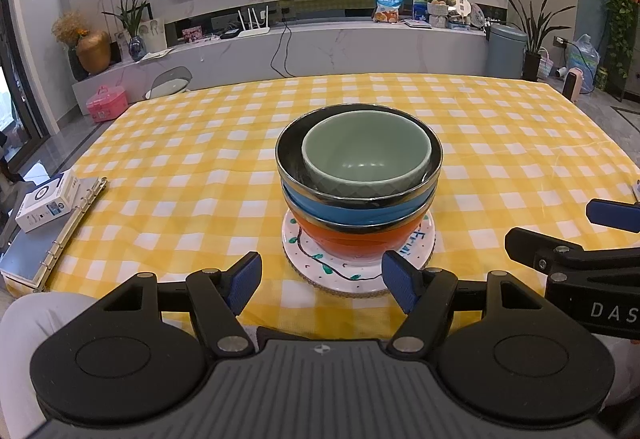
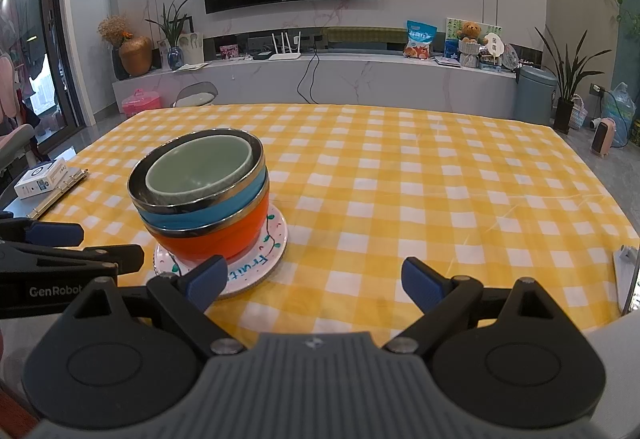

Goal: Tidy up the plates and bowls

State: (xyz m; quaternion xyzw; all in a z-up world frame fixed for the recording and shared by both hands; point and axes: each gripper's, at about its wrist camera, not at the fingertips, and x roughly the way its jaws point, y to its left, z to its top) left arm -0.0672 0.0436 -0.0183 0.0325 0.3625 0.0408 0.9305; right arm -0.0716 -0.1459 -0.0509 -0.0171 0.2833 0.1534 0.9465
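Note:
A stack stands on the yellow checked tablecloth (image 1: 200,143): a green bowl (image 1: 366,151) nested in a blue steel-rimmed bowl (image 1: 360,209), nested in an orange bowl (image 1: 352,243), all on a white painted plate (image 1: 340,275) over a woven mat. In the right wrist view the same green bowl (image 2: 200,167), blue bowl (image 2: 208,213), orange bowl (image 2: 216,241) and plate (image 2: 256,267) sit at the left. My left gripper (image 1: 322,281) is open and empty just in front of the plate. My right gripper (image 2: 310,279) is open and empty, right of the stack; it also shows in the left wrist view (image 1: 560,231).
A ring binder (image 1: 60,239) with a white box (image 1: 48,201) on it lies at the table's left edge. A white object (image 2: 626,271) lies at the right edge. A chair (image 2: 196,95) stands beyond the far edge. The near table edge is close to both grippers.

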